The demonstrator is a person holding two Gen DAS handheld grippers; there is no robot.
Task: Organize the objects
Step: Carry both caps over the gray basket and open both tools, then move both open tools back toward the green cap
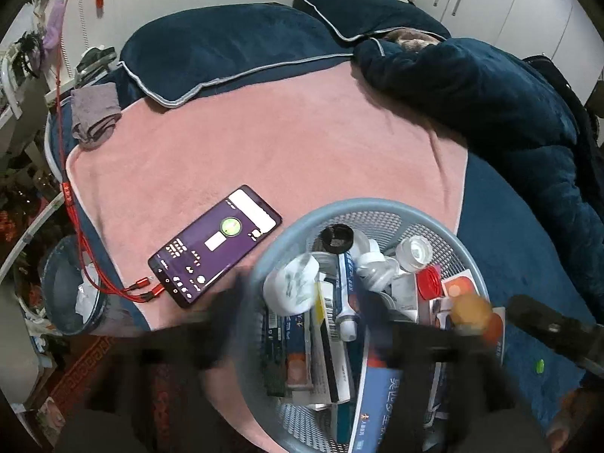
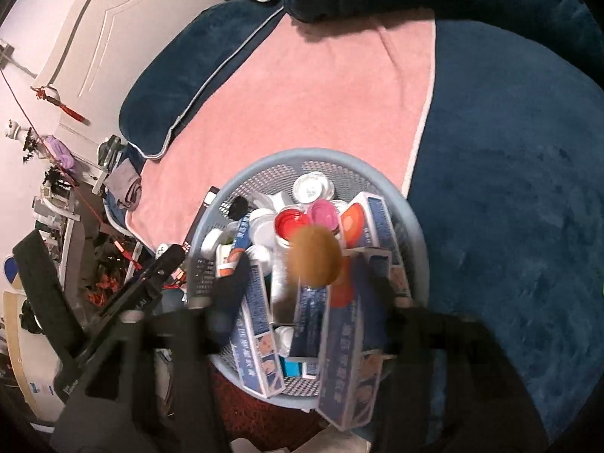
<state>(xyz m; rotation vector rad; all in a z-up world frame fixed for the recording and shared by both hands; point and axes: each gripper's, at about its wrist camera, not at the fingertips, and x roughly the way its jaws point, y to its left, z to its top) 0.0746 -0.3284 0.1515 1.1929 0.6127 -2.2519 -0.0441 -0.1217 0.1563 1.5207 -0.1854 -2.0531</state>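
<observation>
While our left gripper point(image 1: 313, 313) hangs wide open and empty over the blue basket point(image 1: 377, 207), a blurred brown kiwi-like fruit point(image 1: 470, 311) sits above the boxes. From our right gripper point(image 2: 305, 294), spread wide and clear of the fruit, it looks soft, light; grip its midsection gently.

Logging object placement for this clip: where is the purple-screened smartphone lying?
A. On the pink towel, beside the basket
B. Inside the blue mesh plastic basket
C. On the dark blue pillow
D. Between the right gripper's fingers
A: the left wrist view shows the lit purple-screened smartphone flat on the pink towel, just left of the blue mesh plastic basket's rim.
</observation>
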